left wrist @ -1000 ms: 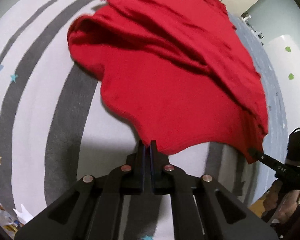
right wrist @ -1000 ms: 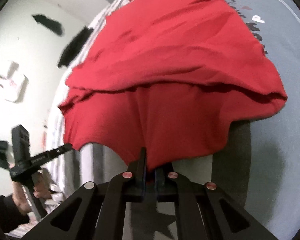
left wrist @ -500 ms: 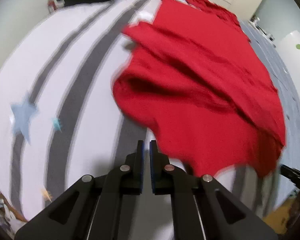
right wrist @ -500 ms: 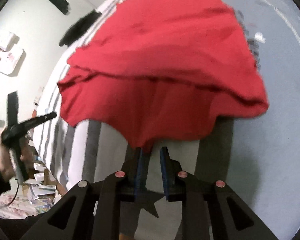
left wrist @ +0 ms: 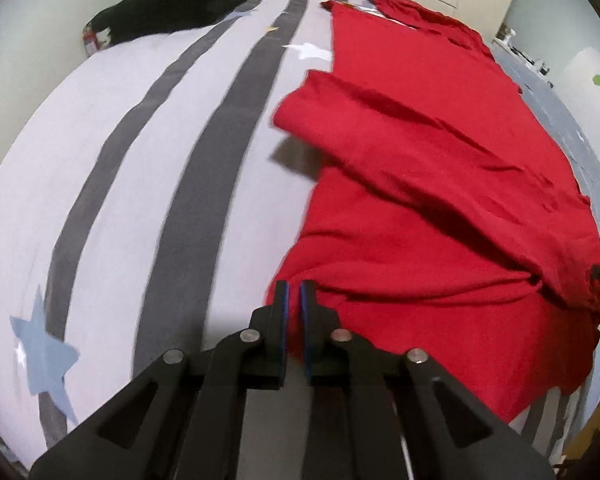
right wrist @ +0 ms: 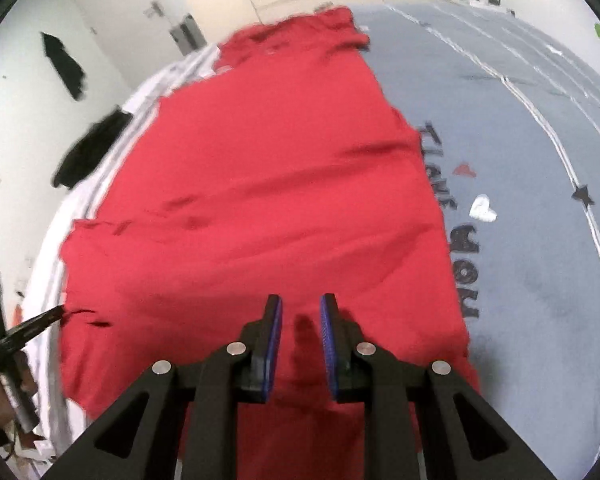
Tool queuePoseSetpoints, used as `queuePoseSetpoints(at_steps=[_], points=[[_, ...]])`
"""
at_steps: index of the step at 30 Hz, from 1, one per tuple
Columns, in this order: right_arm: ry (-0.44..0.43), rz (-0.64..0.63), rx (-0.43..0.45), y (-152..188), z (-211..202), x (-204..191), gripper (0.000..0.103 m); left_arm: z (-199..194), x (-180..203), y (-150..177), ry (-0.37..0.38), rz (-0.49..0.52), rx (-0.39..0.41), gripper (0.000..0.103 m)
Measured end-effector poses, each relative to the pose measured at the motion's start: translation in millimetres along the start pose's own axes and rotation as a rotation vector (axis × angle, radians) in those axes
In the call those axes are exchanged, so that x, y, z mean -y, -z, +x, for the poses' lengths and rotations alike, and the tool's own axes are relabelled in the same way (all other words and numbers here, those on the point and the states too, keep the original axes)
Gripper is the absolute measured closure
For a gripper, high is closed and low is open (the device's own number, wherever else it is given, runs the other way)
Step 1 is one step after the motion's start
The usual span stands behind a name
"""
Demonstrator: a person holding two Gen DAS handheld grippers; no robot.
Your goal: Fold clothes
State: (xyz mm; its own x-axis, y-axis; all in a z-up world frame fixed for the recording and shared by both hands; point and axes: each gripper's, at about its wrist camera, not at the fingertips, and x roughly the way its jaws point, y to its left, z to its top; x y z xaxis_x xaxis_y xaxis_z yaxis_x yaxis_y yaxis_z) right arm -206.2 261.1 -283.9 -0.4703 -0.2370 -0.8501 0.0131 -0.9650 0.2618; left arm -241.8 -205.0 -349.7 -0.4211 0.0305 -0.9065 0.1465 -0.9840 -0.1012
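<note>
L tool [left wrist: 294, 285] nearly closed at red shirt [left wrist: 440, 184] edge; R tool [right wrist: 300, 305] parted above.

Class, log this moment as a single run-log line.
task: fold clothes | left gripper: narrow gap at red shirt edge | right gripper: open over shirt | shirt: on bed

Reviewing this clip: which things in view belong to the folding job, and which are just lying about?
Job: red garment; left gripper; right gripper.

Lying about: black clothing; striped bedcover; grey lettered bedding.
</note>
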Motion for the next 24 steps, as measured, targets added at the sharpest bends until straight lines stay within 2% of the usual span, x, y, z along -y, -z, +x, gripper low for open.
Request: queuePoseSetpoints(at_steps=[4, 7, 10, 12, 14, 16, 19, 20, 21, 23, 24], points=[[0.053, 0.022, -0.009, -1, 3, 0, 0.085, -10, -14, 2, 0.007, -0.035, -0.033, 0.096], [0.093, 0.039, -0.016, -1, 5, 0, 0.085, -24, -17, -16, 0.049, -0.055, 0.003, 0.095], [0.133, 0.055, -0.022, -1, 7, 0, 0.085, -26, -8, -51, 0.048, -0.028, 0.075, 0.080], [0.159, 0.066, -0.027, -2, 9, 0, 0.085, -24, -3, -72, 0.046, -0.013, 0.112, 0.056], [0.166, 0.058, -0.012, -12, 8, -1, 0.085, -17, 1, -84, 0.052, -0.016, 0.111, 0.052], [0.167, 0.047, 0.000, -22, 11, -2, 0.085, -4, -1, -91, 0.033, -0.012, 0.101, 0.052], [0.153, 0.030, 0.007, -38, 22, 2, 0.085, 3, -3, -90, 0.045, -0.012, 0.054, 0.053], [0.145, 0.025, 0.009, -45, 27, 4, 0.085, 2, -1, -90, 0.056, -0.010, 0.037, 0.065], [0.136, 0.021, 0.012, -52, 32, 7, 0.085, 2, 1, -89, 0.062, -0.007, 0.020, 0.083], [0.124, -0.001, 0.000, -63, 47, 17, 0.085, 3, 7, -86, 0.055, -0.001, -0.006, 0.093], [0.113, -0.005, -0.006, -66, 49, 22, 0.085, 0, 9, -85, 0.051, -0.004, -0.006, 0.094]])
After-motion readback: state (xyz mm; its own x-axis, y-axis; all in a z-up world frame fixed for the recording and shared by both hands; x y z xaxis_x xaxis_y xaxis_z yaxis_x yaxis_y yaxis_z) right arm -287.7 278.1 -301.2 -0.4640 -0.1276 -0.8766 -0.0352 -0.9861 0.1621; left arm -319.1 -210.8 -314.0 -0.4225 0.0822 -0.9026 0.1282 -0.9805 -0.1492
